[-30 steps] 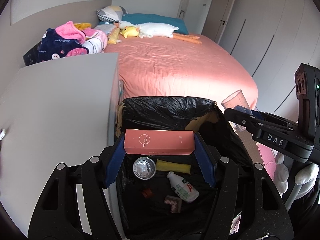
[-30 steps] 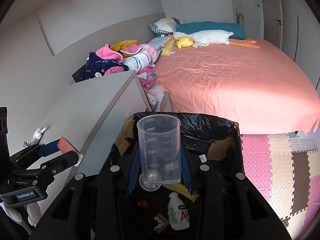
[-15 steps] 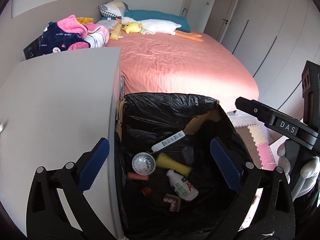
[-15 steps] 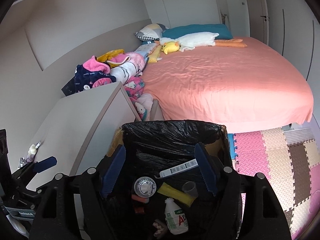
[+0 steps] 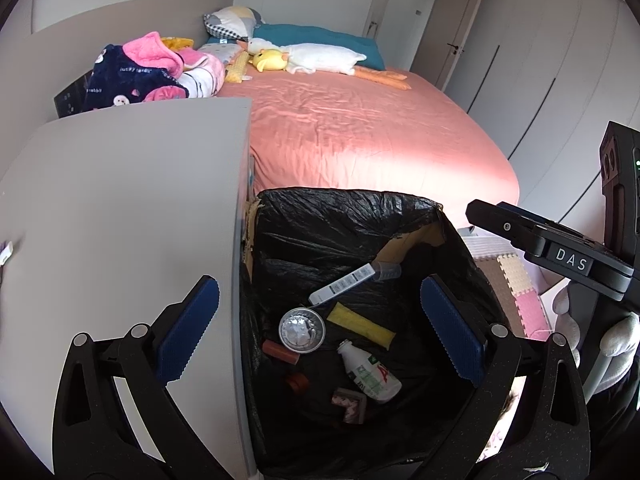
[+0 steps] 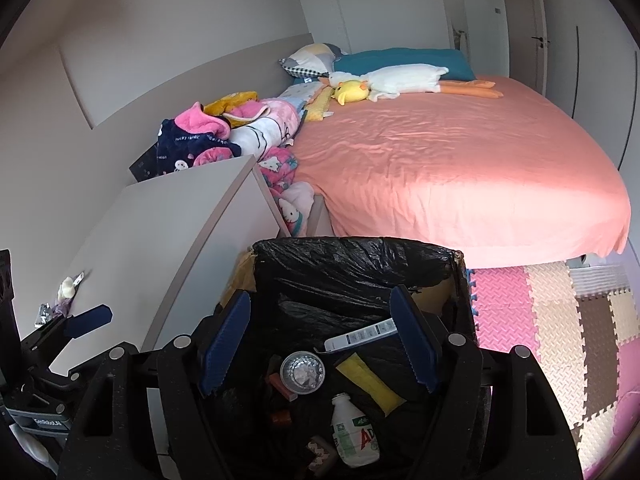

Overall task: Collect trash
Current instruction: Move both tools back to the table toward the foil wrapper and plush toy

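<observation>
Both grippers hang over the bin (image 5: pixel 352 216), which stands between the table (image 5: pixel 120 200) and the bed (image 5: pixel 360 128). The left gripper (image 5: pixel 320 332) has just spread its fingers wide and holds nothing; the right gripper (image 6: pixel 320 344) has likewise been opening and is empty. In the bin lie a box (image 5: pixel 344 285), cup (image 5: pixel 387 271), foil lid (image 5: pixel 302 330), yellow wrapper (image 5: pixel 360 325) and bottle (image 5: pixel 370 372).

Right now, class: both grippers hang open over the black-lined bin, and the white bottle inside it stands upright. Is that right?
Not quite. The bottle lies on its side among the other trash, as the left wrist view shows. The rest holds: the left gripper and right gripper are both open and empty over the bin.
</observation>
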Action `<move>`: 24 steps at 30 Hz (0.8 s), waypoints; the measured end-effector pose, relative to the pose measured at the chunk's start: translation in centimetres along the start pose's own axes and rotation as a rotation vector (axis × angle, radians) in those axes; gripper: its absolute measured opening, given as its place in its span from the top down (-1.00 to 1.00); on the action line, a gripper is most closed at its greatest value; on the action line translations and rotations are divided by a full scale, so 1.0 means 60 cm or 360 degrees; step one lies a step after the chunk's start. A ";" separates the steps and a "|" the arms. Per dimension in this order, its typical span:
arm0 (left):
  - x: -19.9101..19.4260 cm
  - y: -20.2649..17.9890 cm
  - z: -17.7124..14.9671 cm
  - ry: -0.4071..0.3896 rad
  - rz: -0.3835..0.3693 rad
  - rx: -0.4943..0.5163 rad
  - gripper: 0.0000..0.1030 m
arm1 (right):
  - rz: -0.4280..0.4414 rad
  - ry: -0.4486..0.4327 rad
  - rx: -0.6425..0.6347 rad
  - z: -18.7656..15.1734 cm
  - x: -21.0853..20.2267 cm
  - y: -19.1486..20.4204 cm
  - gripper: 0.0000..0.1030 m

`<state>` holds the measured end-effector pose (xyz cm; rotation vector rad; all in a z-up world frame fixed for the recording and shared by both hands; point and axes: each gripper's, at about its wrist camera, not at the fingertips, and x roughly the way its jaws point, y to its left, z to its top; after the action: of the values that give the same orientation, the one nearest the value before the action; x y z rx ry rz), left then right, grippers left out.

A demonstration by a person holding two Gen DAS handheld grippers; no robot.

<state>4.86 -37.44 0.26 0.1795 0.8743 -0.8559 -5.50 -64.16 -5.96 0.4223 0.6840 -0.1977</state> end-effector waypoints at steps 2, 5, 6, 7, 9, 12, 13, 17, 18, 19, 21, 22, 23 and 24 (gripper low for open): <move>-0.005 0.007 -0.002 -0.0009 0.0010 -0.0006 -0.89 | 0.0008 0.0001 -0.0014 0.000 0.001 0.010 -0.42; -0.015 0.021 -0.006 -0.0023 0.0029 -0.0025 -0.89 | 0.0029 0.0000 -0.0041 0.002 0.003 0.030 -0.42; -0.020 0.028 -0.008 -0.0029 0.0037 -0.0038 -0.89 | 0.0038 0.0001 -0.0051 0.003 0.005 0.038 -0.42; -0.024 0.034 -0.011 -0.0033 0.0043 -0.0047 -0.89 | 0.0047 0.0002 -0.0059 0.003 0.006 0.046 -0.42; -0.032 0.047 -0.016 -0.0040 0.0065 -0.0065 -0.89 | 0.0070 0.0004 -0.0077 0.003 0.009 0.063 -0.42; -0.046 0.071 -0.026 -0.0051 0.0108 -0.0091 -0.89 | 0.0109 0.0019 -0.0100 0.001 0.016 0.090 -0.42; -0.051 0.080 -0.029 -0.0055 0.0121 -0.0108 -0.89 | 0.0117 0.0025 -0.0114 0.000 0.019 0.101 -0.42; -0.070 0.115 -0.042 -0.0069 0.0178 -0.0171 -0.89 | 0.0156 0.0045 -0.0161 -0.003 0.030 0.139 -0.42; -0.076 0.126 -0.046 -0.0075 0.0198 -0.0188 -0.89 | 0.0168 0.0048 -0.0175 -0.005 0.033 0.149 -0.42; -0.081 0.134 -0.050 -0.0079 0.0210 -0.0202 -0.89 | 0.0178 0.0051 -0.0188 -0.006 0.034 0.158 -0.42; -0.092 0.152 -0.056 -0.0089 0.0243 -0.0232 -0.89 | 0.0200 0.0058 -0.0215 -0.009 0.038 0.177 -0.42; -0.098 0.161 -0.060 -0.0095 0.0263 -0.0244 -0.89 | 0.0210 0.0062 -0.0227 -0.011 0.040 0.187 -0.42; -0.104 0.168 -0.063 -0.0100 0.0281 -0.0255 -0.89 | 0.0221 0.0066 -0.0241 -0.012 0.042 0.196 -0.42; -0.110 0.178 -0.066 -0.0106 0.0300 -0.0269 -0.89 | 0.0232 0.0070 -0.0258 -0.013 0.044 0.206 -0.42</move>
<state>7.91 -24.62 0.50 0.0835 0.8483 -0.6058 -0.06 -52.81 -4.36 0.3203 0.7039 0.0051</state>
